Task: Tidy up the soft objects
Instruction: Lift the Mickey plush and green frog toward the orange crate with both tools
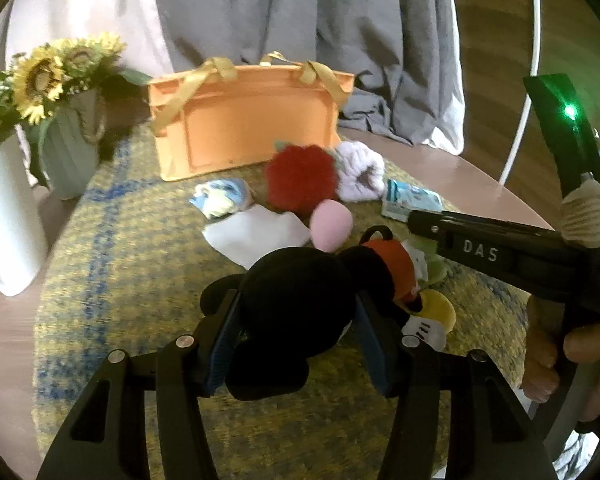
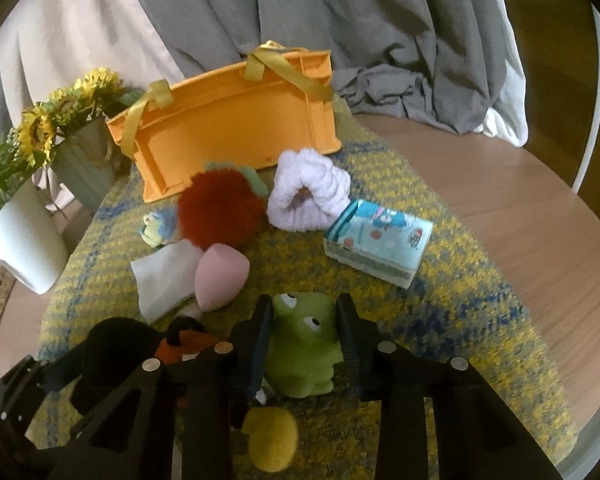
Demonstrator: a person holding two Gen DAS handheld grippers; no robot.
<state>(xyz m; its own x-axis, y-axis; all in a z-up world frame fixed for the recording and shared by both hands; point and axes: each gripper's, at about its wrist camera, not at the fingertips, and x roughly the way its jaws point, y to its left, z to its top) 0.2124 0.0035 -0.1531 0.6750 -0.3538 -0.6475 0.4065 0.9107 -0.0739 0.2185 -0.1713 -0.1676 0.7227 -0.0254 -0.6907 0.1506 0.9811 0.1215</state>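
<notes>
A black mouse plush (image 1: 296, 296) with red shorts and yellow shoes lies on the yellow-blue mat (image 1: 132, 248). My left gripper (image 1: 298, 332) is shut on its head, a blue pad pressed to each side. A green frog toy (image 2: 300, 348) stands beside the plush, and my right gripper (image 2: 304, 320) is shut on it, both pads against its sides. An orange bin (image 2: 228, 120) with yellow strap handles lies tipped on its side at the back of the mat. In the left wrist view the right gripper's body reaches in from the right, held by a hand (image 1: 588, 344).
Between the grippers and the bin lie a red fluffy pompom (image 2: 220, 208), a lilac scrunchie (image 2: 308, 196), a tissue pack (image 2: 380, 244), a pink sponge (image 2: 220, 276), a white cloth (image 2: 164, 276) and a small blue plush (image 2: 158, 228). Two vases with sunflowers (image 1: 60, 68) stand left. Grey curtains hang behind.
</notes>
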